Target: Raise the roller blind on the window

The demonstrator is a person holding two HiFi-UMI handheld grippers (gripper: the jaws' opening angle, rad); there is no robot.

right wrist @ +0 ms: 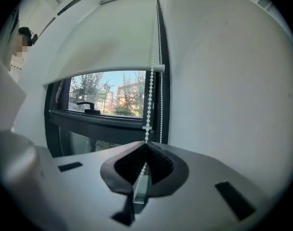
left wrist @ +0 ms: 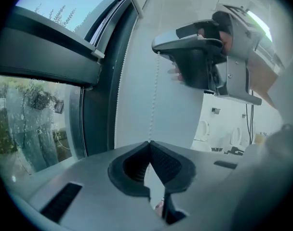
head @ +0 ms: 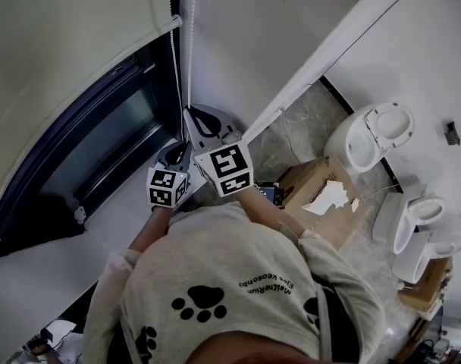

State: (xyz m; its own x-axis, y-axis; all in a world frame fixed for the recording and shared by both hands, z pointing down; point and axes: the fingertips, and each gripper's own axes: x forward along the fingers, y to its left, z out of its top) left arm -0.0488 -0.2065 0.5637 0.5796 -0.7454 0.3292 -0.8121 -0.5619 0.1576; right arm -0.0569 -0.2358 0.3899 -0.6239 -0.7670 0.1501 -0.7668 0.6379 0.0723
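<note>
Fingers (right wrist: 128,163) of right gripper (right wrist: 145,144) and left gripper (left wrist: 149,142) clamped on bead chain (right wrist: 152,93) right of window (right wrist: 108,99). Roller blind (right wrist: 103,37) covering window top only; seemingly partly raised, more pulling needed.

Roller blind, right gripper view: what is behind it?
The roller blind hides the upper part of the window; nothing can be seen there. Below its bottom edge, trees, buildings and a dark handle show.

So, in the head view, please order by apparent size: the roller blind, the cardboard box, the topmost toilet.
1. Roller blind, clearly the largest.
2. Cardboard box and toilet: they look about alike, so I leave them unranked.
</note>
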